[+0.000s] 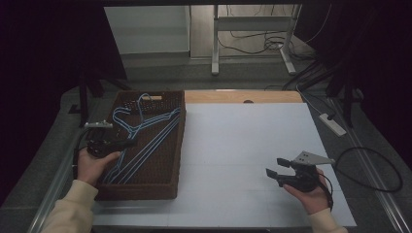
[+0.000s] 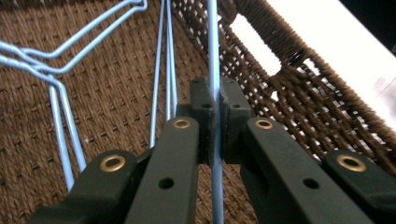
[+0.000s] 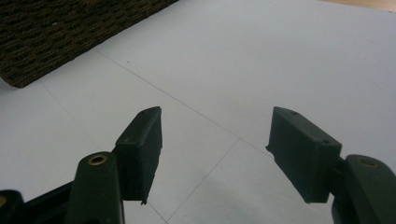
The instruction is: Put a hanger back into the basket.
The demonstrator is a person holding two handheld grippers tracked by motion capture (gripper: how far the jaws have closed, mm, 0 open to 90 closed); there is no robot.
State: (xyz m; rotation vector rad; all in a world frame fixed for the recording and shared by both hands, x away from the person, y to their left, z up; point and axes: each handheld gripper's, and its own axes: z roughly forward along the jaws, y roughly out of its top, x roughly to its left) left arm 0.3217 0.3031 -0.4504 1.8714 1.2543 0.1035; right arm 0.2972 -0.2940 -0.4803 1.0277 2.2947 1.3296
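Hangers [image 1: 141, 133] of blue wire were found stacked in the woven basket [image 1: 177, 145] at table left. One wire [image 2: 213, 56] was pinched by the left gripper [image 2: 214, 105], probably for lifting out. The right gripper [image 3: 215, 140] was held wide, empty, over the white table [image 1: 243, 145].

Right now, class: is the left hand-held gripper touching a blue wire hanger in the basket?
Touching. In the left gripper view, the left hand-held gripper is clamped shut on a blue wire hanger.
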